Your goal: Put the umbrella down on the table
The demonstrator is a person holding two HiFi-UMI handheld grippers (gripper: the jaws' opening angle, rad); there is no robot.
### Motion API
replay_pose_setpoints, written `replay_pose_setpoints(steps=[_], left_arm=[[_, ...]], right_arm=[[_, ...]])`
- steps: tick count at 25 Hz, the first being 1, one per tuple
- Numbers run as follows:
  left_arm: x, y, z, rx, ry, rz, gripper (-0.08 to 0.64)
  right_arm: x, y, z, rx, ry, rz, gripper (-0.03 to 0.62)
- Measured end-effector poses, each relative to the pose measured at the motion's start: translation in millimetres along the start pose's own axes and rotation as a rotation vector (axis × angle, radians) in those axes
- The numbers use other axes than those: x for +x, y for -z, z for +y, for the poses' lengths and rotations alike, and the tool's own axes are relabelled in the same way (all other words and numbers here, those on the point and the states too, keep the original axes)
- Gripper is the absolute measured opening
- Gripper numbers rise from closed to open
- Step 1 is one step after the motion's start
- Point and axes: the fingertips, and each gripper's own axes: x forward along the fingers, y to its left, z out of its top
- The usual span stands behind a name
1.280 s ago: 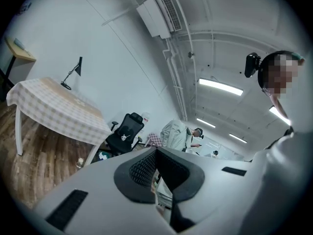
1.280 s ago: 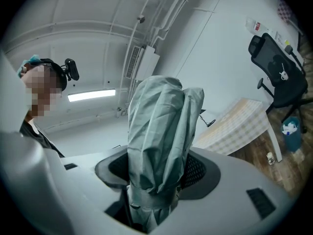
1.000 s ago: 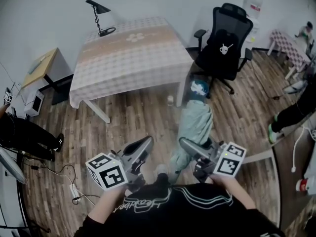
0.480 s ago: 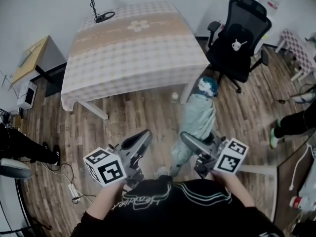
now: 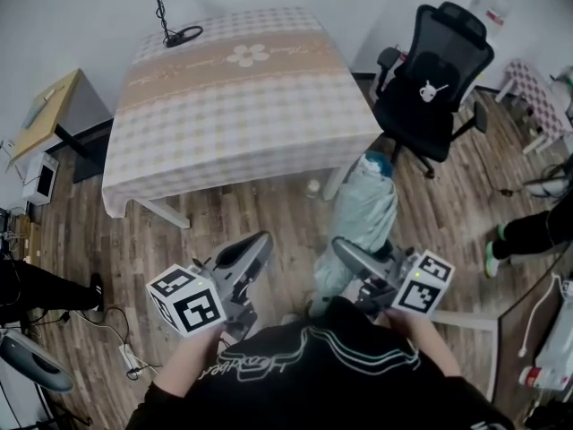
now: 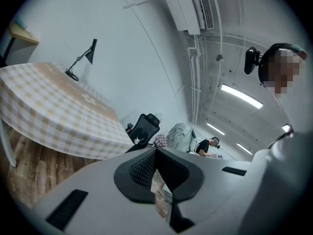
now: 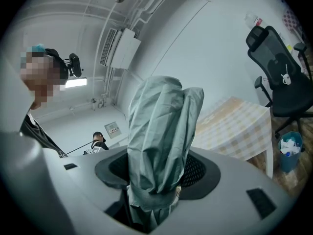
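Wood-plank flooring (image 5: 224, 213) fills the room below the person, who holds both grippers out in front of the chest. Nearest, the left gripper (image 5: 260, 243) has its jaws brought together at the tips, with nothing between the pads. Beside it, the right gripper (image 5: 345, 251) has its jaws clamped on a folded pale green umbrella (image 5: 365, 209). The bunched fabric fills the space between the pads, and a short part of the bundle hangs behind the jaws. The rest of the umbrella reaches forward past the right jaws, off the floor and well short of the table. Just beyond its far end, ahead of the right jaws, a small blue waste bin (image 7: 292, 151) stands on the floor by a table leg. Ahead of both pairs of jaws, well apart from them, is the table (image 5: 233, 97), covered by a checked cloth with a flower print. Ahead and to the right of the right jaws a black office chair (image 5: 434, 70) stands beside the table. Farthest out, a black desk lamp (image 5: 166, 7) stands at the table's far edge, ahead and to the left of the left jaws.
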Motion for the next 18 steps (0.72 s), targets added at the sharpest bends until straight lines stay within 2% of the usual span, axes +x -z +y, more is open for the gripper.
replay_pose_setpoints(steps=[7,12,15,18], left_arm=[[15.7,-14.3,24.6,-0.033,-0.060,-0.014,-0.003],[-11.3,8.7,53.7,0.006,-0.103,-0.024,-0.003],[10.7,22.9,61.7,0.013,-0.123,-0.028,-0.003],[35.8,17.2,70.8,0.008,-0.133,-0.033,-0.003]], right_arm=[[32.4,-8.5,-28.7,0.036,-0.049,0.050,0.259],[59.8,31.8,-29.8,0.028,-0.094,0.081,0.259],[55.4,39.1,-54.9,0.025,-0.115,0.094,0.259],[61.6,27.5,-78.5,0.027,-0.129,0.102,0.259]])
